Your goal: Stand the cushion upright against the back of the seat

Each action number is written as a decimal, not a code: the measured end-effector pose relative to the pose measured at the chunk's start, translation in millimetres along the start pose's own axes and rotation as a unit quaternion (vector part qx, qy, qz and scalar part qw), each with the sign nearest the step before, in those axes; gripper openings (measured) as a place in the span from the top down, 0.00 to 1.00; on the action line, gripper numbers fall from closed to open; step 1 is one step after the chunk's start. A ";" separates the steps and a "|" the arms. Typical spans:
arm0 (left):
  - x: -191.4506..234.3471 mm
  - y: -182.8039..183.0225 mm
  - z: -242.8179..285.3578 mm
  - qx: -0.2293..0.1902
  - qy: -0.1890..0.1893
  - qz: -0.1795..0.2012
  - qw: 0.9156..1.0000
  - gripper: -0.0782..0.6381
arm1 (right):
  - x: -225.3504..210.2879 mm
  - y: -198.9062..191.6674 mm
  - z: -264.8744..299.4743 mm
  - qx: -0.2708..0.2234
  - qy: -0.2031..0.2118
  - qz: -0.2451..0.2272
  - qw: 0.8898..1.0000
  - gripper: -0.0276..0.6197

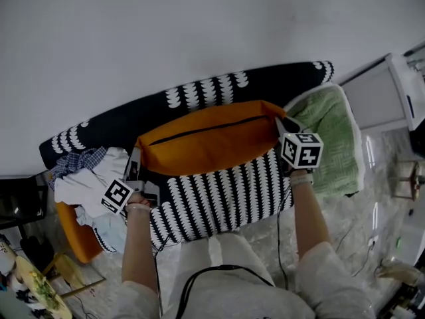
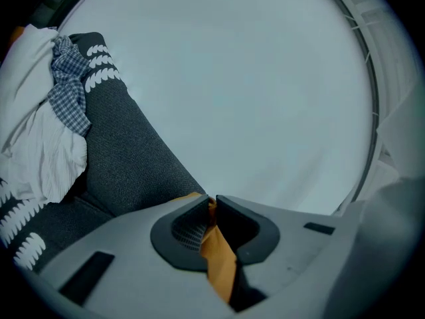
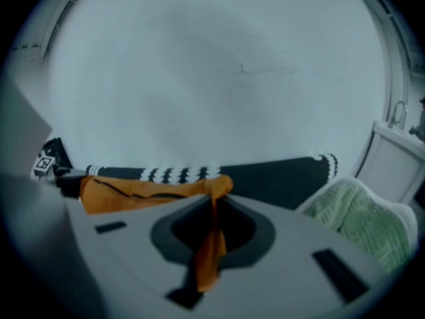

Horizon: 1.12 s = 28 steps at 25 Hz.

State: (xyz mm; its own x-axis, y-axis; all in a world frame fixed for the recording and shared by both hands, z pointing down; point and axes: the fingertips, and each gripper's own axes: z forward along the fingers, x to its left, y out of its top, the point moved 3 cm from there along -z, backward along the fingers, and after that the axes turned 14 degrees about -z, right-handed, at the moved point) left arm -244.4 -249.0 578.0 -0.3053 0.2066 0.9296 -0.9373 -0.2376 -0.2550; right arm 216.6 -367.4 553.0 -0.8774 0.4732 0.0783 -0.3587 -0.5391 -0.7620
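1. Your left tongs (image 1: 137, 159), centre left of the head view: clenched on the left top corner of the orange cushion (image 1: 212, 141). In the left gripper view a fold of orange fabric is pinched between the jaws (image 2: 211, 211).

2. Your right tongs (image 1: 283, 126), right of centre: likewise clamped on the cushion's right top corner, with an orange tail hanging through the jaws (image 3: 212, 208).

3. Heap at the frame's left edge: a white garment (image 1: 86, 181) with a checked cloth (image 1: 76, 161) on top, lying over the end of the seat (image 1: 219, 201). An orange object (image 1: 74, 238) shows beneath it. Whether that is a container holding the clothes cannot be told.

4. Cushion, centre: strung between your two tongs, zip edge uppermost, in front of the dark patterned backrest (image 1: 199, 93).

5. Right of centre: a green knitted throw (image 1: 329, 138) lying inside a white rim (image 1: 358, 141), beside the seat's end. It is the only plain holder-and-contents pairing in view.

Progress: by my reading, the cushion is lifted, turned on edge and brought to the backrest. What remains for you is to rest its lower edge on the seat, lean it back and let go of both corners.
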 end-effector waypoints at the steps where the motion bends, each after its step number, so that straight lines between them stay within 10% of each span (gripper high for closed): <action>1: 2.3 -0.6 2.9 0.004 0.010 0.002 1.000 0.81 | -1.6 -2.1 4.7 0.005 -0.003 0.000 1.000 0.90; 28: 22.3 11.4 41.7 0.000 0.030 0.016 0.999 0.81 | -2.4 22.3 78.8 0.032 0.023 -0.072 0.997 0.90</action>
State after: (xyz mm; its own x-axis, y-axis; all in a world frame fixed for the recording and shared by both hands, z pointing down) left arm -254.9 -286.7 607.0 -0.3437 0.2556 0.9036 -0.9272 -0.2451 -0.2834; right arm 185.7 -435.5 586.5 -0.8003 0.5794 0.1543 -0.5015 -0.5060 -0.7017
